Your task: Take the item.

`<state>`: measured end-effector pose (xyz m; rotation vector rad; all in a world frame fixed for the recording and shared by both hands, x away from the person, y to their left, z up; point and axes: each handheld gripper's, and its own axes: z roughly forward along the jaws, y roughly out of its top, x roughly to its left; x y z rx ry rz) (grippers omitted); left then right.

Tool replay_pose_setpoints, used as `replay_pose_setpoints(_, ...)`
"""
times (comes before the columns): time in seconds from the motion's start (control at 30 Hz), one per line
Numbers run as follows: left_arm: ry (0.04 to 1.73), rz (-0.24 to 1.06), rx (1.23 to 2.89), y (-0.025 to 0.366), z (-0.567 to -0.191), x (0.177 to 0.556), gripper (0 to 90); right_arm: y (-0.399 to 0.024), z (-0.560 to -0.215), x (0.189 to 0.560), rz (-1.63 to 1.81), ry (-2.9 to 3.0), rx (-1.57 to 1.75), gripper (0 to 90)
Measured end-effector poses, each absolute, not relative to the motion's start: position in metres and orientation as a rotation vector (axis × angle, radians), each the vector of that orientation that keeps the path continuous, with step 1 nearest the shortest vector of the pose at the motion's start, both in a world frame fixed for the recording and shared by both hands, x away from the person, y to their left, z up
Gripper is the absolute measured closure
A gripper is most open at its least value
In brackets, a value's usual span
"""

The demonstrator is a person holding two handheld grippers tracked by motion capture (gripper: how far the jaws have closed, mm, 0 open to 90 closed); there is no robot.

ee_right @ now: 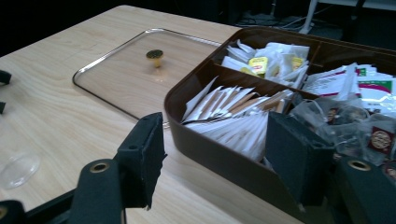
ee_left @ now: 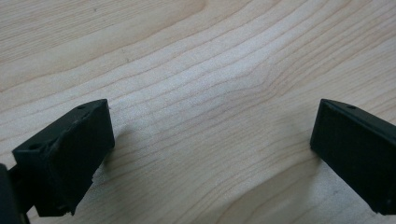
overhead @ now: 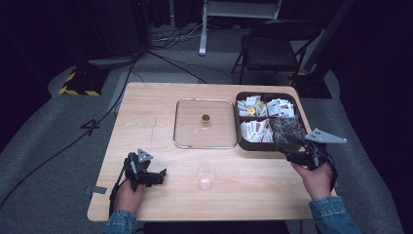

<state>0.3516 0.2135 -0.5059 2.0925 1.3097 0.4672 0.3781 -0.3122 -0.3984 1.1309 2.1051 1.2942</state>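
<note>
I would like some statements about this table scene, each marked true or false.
1. The glass lid lies flat on the table, left of the brown box. True.
2. The plastic cup stands inside the box. False: it stands on the table, near the front edge.
3. The left claw is open over bare wood. True.
4. The right claw holds a sachet. False: nothing is between its jaws.

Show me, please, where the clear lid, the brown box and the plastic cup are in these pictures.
clear lid [overhead: 195, 127], high view, on its flat pane left of the knob.
brown box [ee_right: 219, 156], right gripper view, on its near outer wall.
plastic cup [overhead: 206, 175], high view, on its side.
</note>
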Motion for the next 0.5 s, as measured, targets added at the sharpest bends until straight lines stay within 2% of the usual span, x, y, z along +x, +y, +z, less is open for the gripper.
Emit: replay_pose_setpoints(0.5,1.313,0.467,2.093,0.214,-0.506,0.352,0.0,-0.353,-0.387,0.43,1.172,2.046,1.255,37.5)
